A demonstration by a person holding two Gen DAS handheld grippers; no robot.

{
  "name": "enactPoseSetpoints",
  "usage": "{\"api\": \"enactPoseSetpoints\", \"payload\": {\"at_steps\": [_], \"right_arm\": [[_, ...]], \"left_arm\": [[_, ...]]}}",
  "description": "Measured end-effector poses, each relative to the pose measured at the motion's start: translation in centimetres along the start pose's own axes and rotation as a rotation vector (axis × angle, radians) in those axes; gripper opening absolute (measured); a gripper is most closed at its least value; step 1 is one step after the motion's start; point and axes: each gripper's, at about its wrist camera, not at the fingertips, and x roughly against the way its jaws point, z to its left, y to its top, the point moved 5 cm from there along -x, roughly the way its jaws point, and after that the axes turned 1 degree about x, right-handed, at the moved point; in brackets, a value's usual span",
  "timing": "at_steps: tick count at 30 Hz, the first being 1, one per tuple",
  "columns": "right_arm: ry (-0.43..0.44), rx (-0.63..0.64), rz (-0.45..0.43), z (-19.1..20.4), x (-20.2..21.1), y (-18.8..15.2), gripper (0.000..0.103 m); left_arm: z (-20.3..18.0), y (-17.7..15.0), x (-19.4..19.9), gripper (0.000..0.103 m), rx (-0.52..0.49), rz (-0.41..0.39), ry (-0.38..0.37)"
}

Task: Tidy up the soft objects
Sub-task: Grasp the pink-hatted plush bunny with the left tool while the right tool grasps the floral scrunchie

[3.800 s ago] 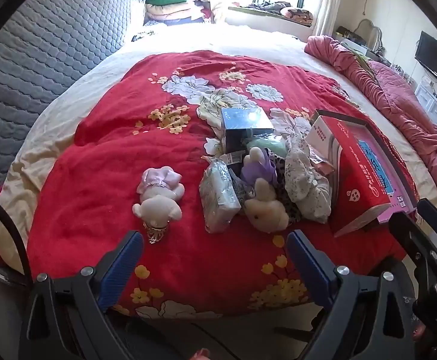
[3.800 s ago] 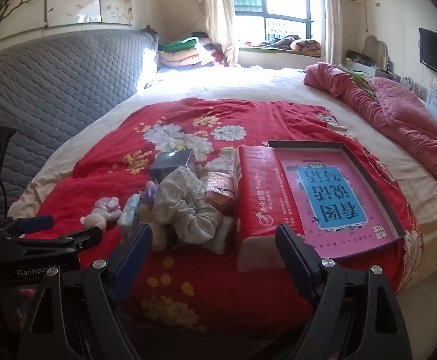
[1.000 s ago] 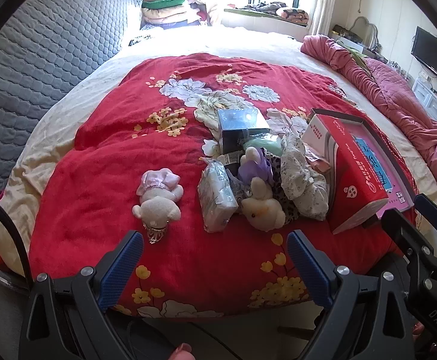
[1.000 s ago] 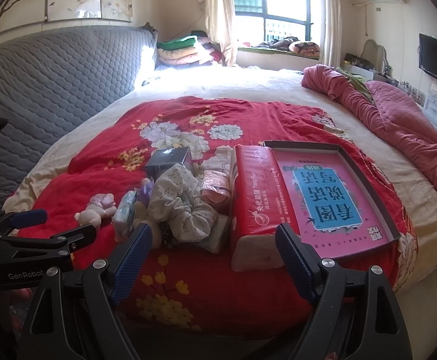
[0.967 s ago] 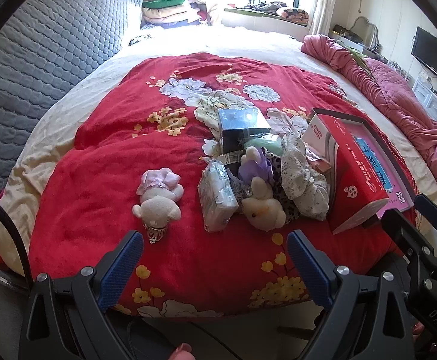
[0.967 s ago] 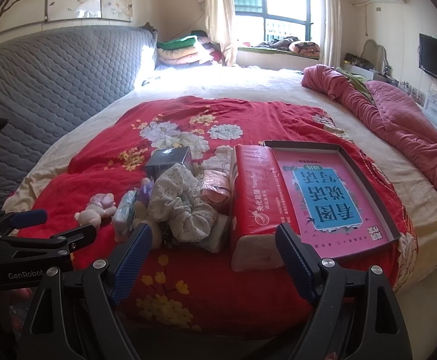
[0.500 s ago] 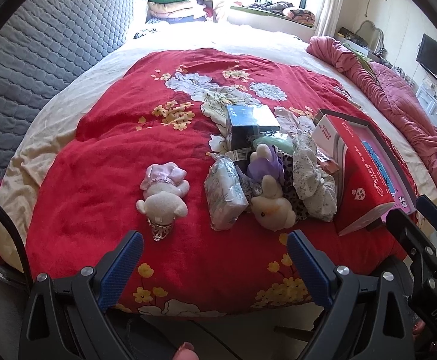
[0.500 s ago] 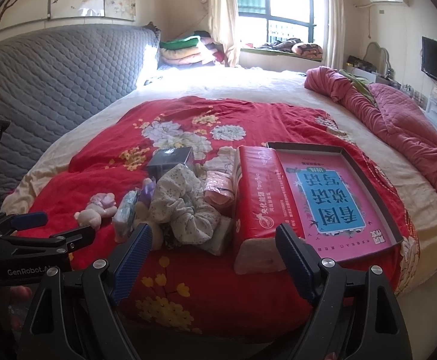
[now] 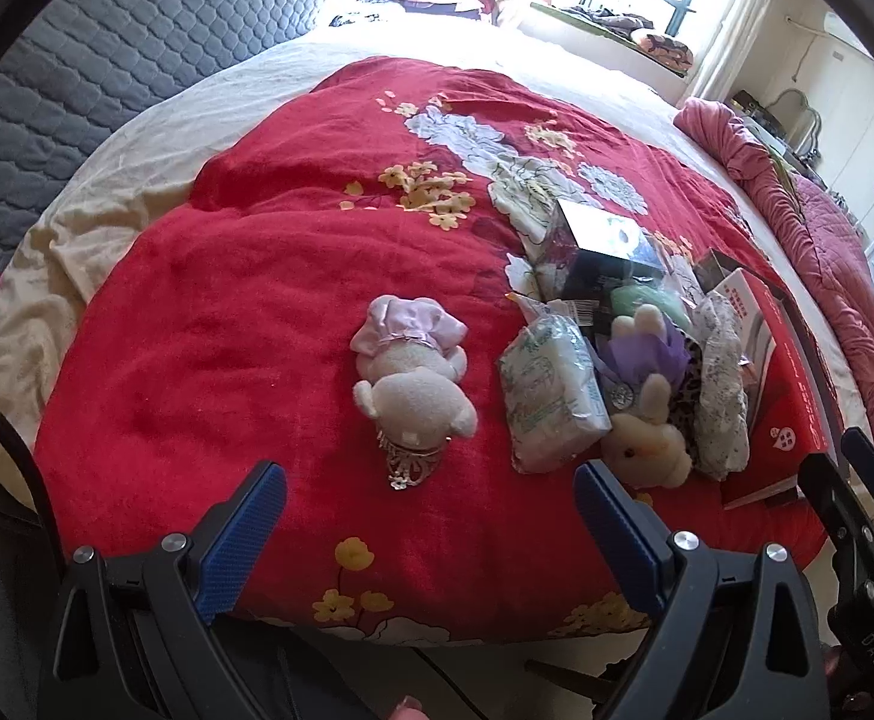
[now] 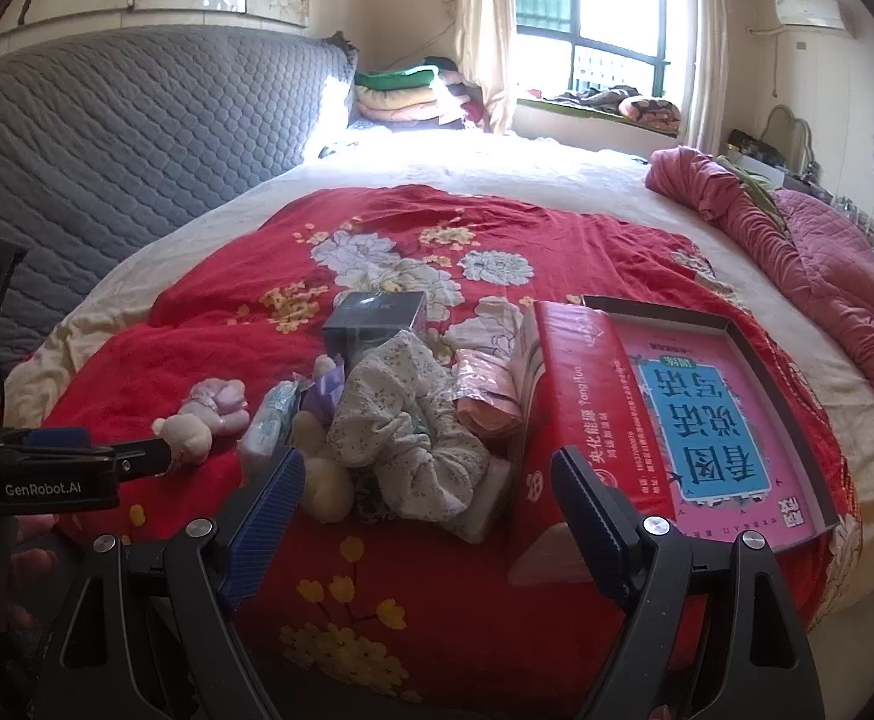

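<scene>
A white plush toy in a pink dress (image 9: 410,375) lies on the red floral blanket (image 9: 227,324), just ahead of my open, empty left gripper (image 9: 428,519). To its right lie a tissue pack (image 9: 547,393), a cream bunny with a purple dress (image 9: 646,420) and a floral scrunchie (image 9: 718,384). In the right wrist view the scrunchie (image 10: 407,420), bunny (image 10: 326,483) and a pink packet (image 10: 487,390) lie ahead of my open, empty right gripper (image 10: 431,501). The pink-dress plush (image 10: 209,414) is at the left there.
A dark box (image 9: 604,246) stands behind the pile. A red carton (image 10: 586,414) and an open shallow box with a pink-blue board (image 10: 718,414) lie at the right. A grey padded headboard (image 10: 107,138) is at the left, a pink quilt (image 10: 808,252) at the right.
My left gripper has moved forward and closer to the pink-dress plush, which now looms larger. The right gripper has barely moved. No object has shifted.
</scene>
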Motion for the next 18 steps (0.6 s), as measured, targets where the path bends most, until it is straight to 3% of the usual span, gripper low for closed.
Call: {"api": "enactPoseSetpoints", "payload": {"at_steps": [7, 18], "right_arm": [[0.012, 0.039, 0.016, 0.8, -2.1, -0.1, 0.085], [0.006, 0.064, 0.022, 0.9, -5.1, 0.7, 0.085]], "left_arm": [[2.0, 0.7, -2.7, 0.097, 0.063, 0.048, -0.002], [1.5, 1.8, -6.9, 0.093, 0.035, 0.097, 0.008]]}}
